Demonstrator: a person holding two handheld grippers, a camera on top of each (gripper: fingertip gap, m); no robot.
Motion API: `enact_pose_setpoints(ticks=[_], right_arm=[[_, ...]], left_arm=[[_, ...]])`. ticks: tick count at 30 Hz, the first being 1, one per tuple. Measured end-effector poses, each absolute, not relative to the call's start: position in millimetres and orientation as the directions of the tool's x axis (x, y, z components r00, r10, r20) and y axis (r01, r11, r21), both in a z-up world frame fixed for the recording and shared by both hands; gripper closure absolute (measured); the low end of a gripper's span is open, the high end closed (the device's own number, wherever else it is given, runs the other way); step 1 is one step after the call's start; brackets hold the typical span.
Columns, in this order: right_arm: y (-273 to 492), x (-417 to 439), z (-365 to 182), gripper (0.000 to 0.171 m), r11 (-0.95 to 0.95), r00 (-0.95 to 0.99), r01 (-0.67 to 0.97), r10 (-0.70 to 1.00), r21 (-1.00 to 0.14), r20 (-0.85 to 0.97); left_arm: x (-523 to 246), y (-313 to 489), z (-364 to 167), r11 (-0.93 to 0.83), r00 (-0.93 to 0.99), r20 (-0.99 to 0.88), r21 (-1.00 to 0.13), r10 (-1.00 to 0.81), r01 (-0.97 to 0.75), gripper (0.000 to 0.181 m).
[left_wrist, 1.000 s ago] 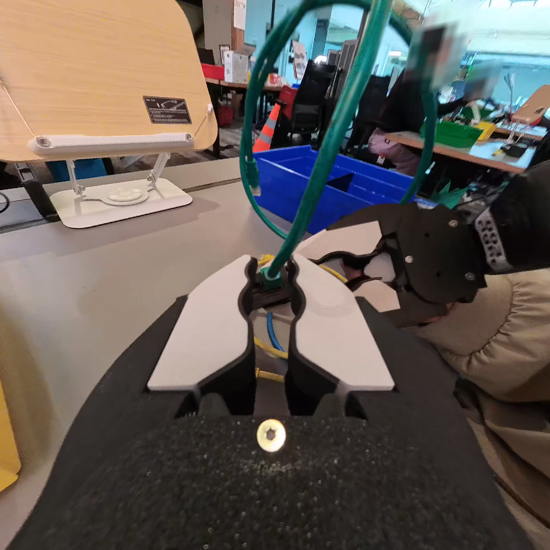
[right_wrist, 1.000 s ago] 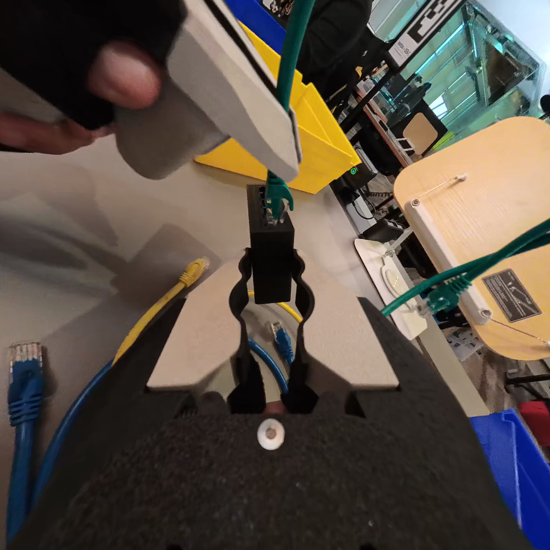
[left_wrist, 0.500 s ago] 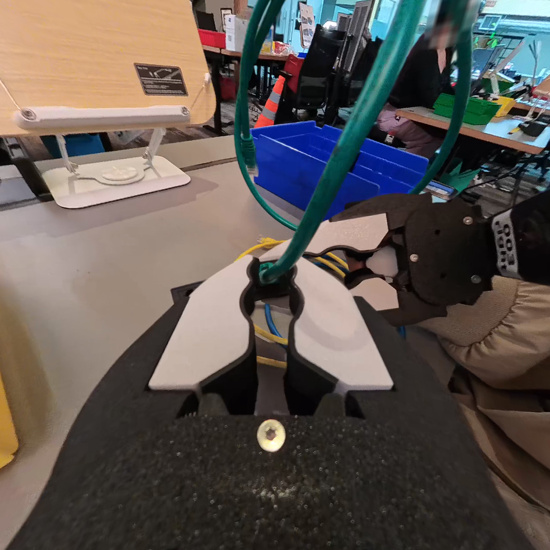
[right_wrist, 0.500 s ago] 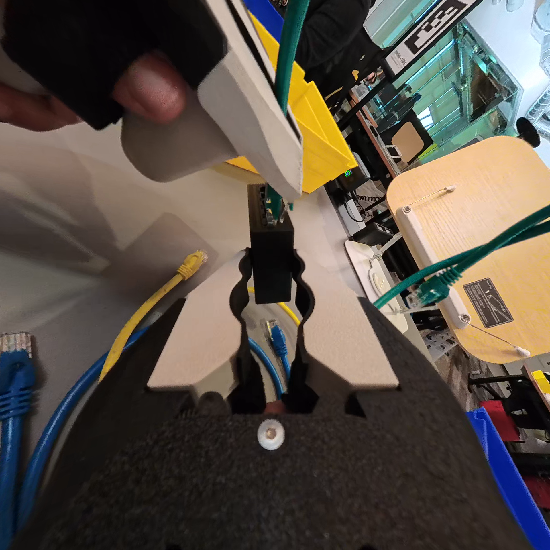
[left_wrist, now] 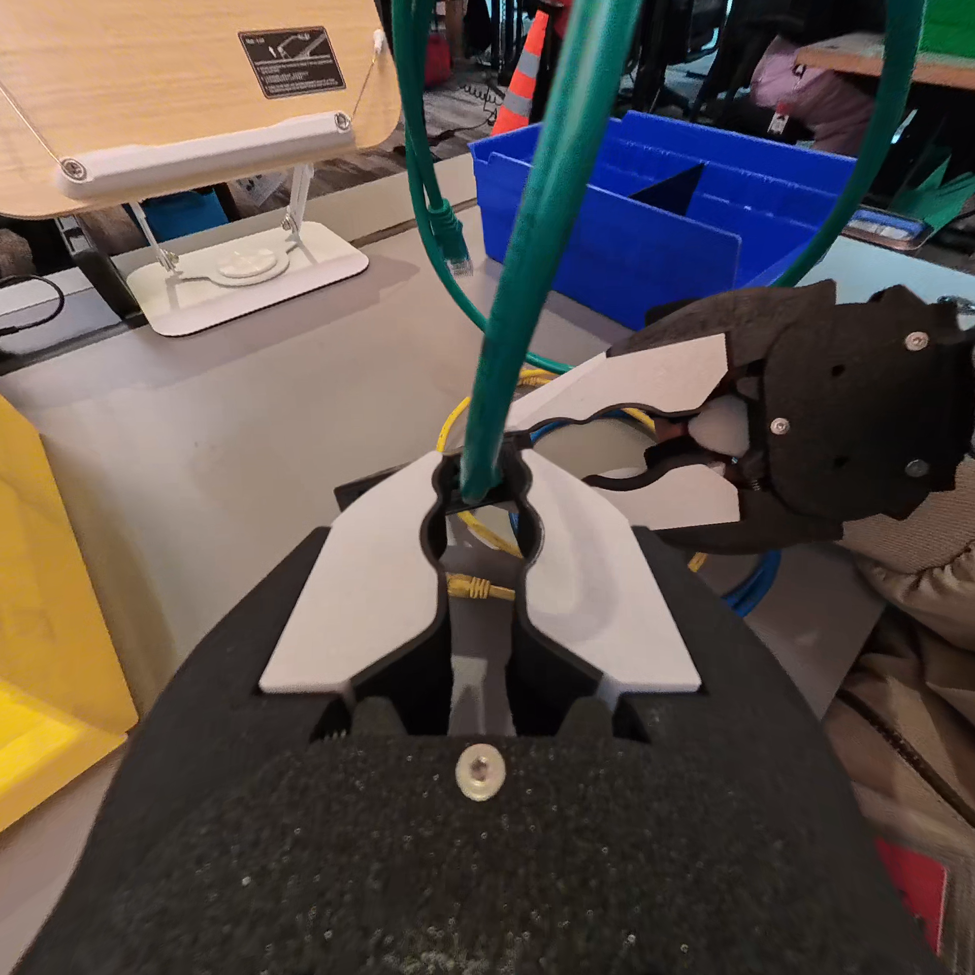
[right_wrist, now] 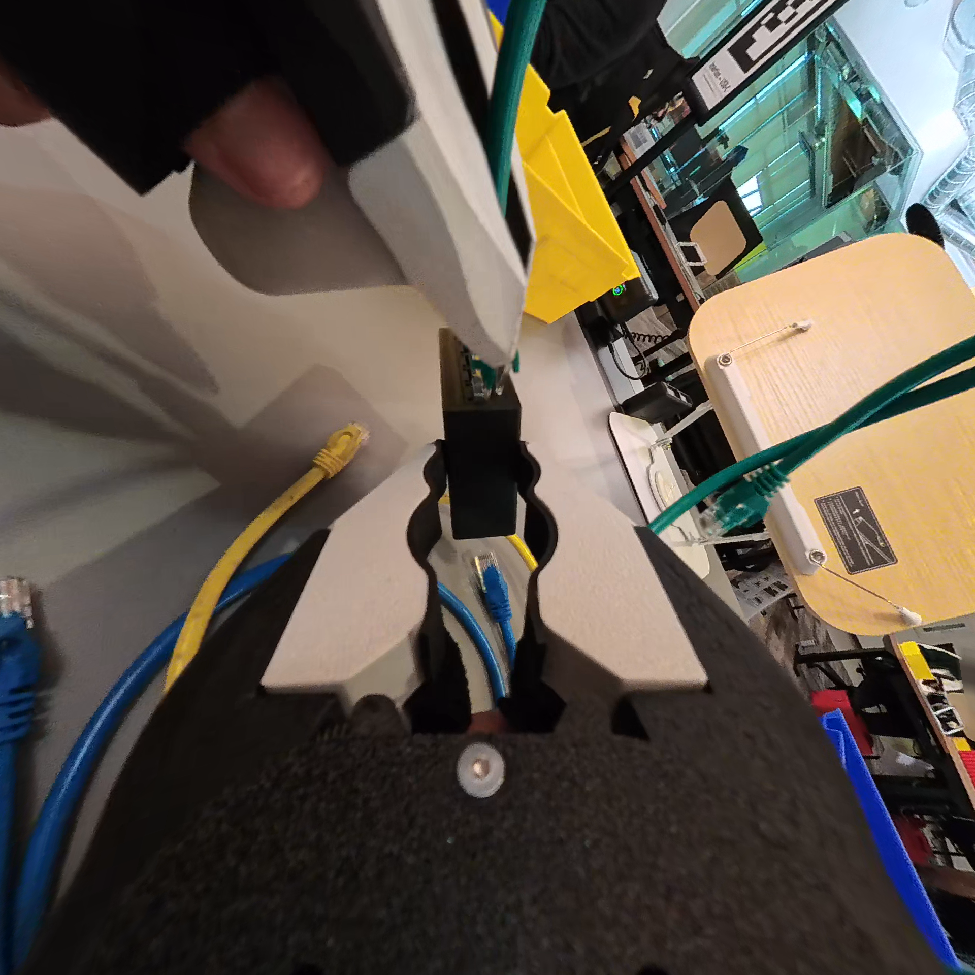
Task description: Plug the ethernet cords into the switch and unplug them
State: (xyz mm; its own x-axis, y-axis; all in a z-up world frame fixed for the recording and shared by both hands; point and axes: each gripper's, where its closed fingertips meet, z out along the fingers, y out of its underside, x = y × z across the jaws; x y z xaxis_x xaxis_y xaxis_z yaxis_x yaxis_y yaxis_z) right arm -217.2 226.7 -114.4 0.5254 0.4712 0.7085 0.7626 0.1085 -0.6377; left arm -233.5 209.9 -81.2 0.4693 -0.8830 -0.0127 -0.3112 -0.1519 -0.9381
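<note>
My right gripper [right_wrist: 481,464] is shut on the black switch [right_wrist: 483,475] and holds it end-on above the table, port face turned left. My left gripper [left_wrist: 481,469] is shut on the green ethernet cord [left_wrist: 527,237] just behind its plug. In the right wrist view the left gripper [right_wrist: 501,359] comes down from above, and the green plug [right_wrist: 490,377] sits at the switch's ports. I cannot tell whether it is seated. The cord's other green plug [right_wrist: 738,506] hangs free. In the left wrist view the right gripper [left_wrist: 533,438] reaches in from the right.
A yellow cord [right_wrist: 253,538] and blue cords [right_wrist: 493,580] lie loose on the grey table [left_wrist: 211,422] under the grippers. A wooden stand on a white base [left_wrist: 242,274] is behind, a blue bin [left_wrist: 659,211] to the back right, a yellow bin [left_wrist: 47,580] to the left. There is about 5 cm between the tips of the two grippers.
My left gripper has come down with the green plug, from just above the switch to its port face. The right gripper has kept the switch almost still.
</note>
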Motion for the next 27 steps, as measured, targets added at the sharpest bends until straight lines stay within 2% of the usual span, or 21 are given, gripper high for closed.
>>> enact_pose_setpoints(ticks=[6,9,12,27], right_arm=[[224,-220,-111,0.145,0.128,0.526,0.754,0.47,-0.645,0.708],[224,-218,-115,0.145,0.124,0.508,0.778,0.453,-0.616,0.732],[224,-216,-115,0.146,0.108,0.547,0.744,0.467,-0.659,0.694],[226,-207,-116,0.146,0.082,0.583,0.719,0.469,-0.69,0.664]], left_arm=[[-234,210,-83,-0.198,0.464,0.052,-0.942,-0.884,-0.272,0.169],[-232,209,-89,-0.207,0.45,0.047,-0.927,-0.892,-0.312,0.168],[-230,208,-91,-0.213,0.458,0.062,-0.935,-0.887,-0.285,0.169],[-217,212,-93,-0.29,0.481,0.16,-0.934,-0.862,-0.209,0.168]])
